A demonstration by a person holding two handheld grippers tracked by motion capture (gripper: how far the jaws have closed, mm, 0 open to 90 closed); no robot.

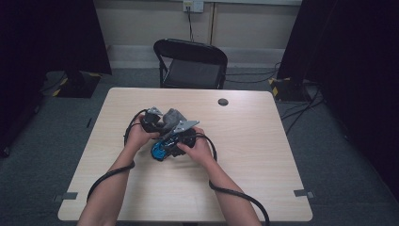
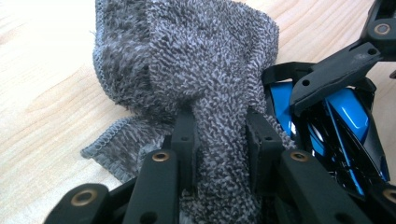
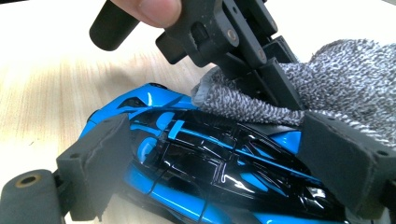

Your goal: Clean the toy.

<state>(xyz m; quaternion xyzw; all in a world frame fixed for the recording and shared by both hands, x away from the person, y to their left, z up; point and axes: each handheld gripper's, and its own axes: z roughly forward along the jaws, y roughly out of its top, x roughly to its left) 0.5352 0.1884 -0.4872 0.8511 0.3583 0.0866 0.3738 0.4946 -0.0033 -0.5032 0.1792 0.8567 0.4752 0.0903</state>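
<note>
A blue and black toy car [image 3: 210, 168] lies lengthwise between the pads of my right gripper [image 3: 215, 128], which is shut on its two ends. My left gripper [image 2: 222, 123] is shut on a fold of a grey terry cloth [image 2: 196, 56] and holds it against the car's top. In the right gripper view the left gripper [image 3: 261, 70] comes down from above with the cloth [image 3: 355, 74] bunched on the car's far end. From the high view both hands meet at mid-table: cloth [image 1: 173, 115], car [image 1: 159, 151], left gripper [image 1: 150, 120], right gripper [image 1: 182, 134].
The pale wooden table [image 1: 254, 179] has a small dark round disc [image 1: 223, 101] near its far edge. A black folding chair [image 1: 190, 63] stands behind the table. Cables trail from both grippers along the forearms.
</note>
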